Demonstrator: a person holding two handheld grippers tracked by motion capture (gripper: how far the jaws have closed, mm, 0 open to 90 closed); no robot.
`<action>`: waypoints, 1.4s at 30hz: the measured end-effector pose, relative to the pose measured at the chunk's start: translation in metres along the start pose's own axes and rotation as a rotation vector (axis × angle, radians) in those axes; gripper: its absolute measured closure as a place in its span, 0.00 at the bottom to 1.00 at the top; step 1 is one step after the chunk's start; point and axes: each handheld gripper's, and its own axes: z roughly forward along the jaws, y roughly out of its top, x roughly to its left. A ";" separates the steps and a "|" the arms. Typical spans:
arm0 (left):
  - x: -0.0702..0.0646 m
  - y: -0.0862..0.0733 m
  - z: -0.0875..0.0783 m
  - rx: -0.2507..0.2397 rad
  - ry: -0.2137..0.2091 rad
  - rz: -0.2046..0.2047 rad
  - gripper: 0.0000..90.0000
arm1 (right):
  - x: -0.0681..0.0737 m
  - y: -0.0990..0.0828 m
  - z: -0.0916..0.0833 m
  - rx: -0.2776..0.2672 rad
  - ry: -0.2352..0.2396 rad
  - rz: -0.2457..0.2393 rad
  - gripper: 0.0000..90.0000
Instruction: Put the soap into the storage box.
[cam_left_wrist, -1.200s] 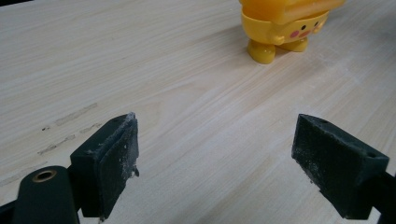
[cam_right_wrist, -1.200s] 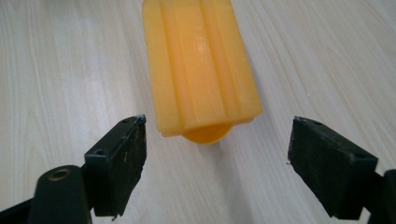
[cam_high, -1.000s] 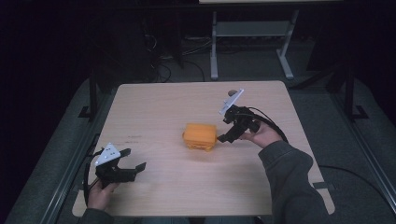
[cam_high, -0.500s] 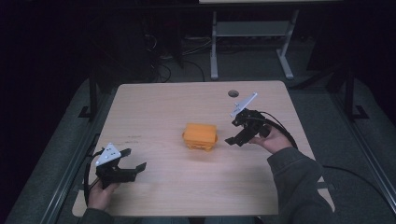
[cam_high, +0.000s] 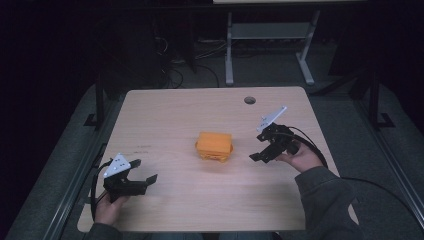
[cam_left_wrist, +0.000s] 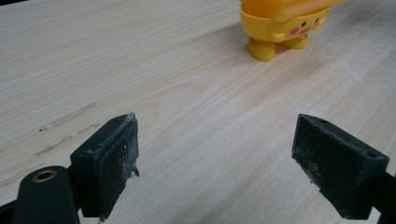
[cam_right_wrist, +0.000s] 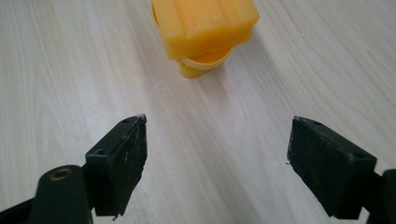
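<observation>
A yellow-orange toy container (cam_high: 215, 145) with a ribbed lid stands on the middle of the wooden table (cam_high: 170, 115). It has small round feet and a painted face (cam_left_wrist: 280, 23), and its lid (cam_right_wrist: 205, 21) sits slightly askew. My right gripper (cam_high: 260, 152) hovers just right of the toy, open and empty, its jaws wide apart (cam_right_wrist: 217, 163). Near the table's front left corner my left gripper (cam_high: 149, 181) is held open, well away from the toy, with bare wood between its jaws (cam_left_wrist: 215, 168).
A round cable hole (cam_high: 249, 100) sits near the table's far edge. Black cables trail from both grippers. A metal-legged stand (cam_high: 267, 45) is on the dark floor beyond the table.
My right gripper has pulled back to the right, away from the toy, and dropped a little toward the table. The left gripper has stayed put.
</observation>
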 end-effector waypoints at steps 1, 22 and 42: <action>0.000 0.000 0.000 0.003 0.000 0.002 0.16 | 0.001 -0.002 -0.001 -0.004 0.000 0.005 0.22; -0.002 0.000 0.002 0.014 -0.001 0.010 0.16 | 0.009 -0.039 -0.003 -0.002 -0.011 0.056 0.22; -0.006 0.000 0.004 0.016 -0.005 0.019 0.16 | 0.022 -0.082 -0.003 -0.014 -0.009 0.112 0.22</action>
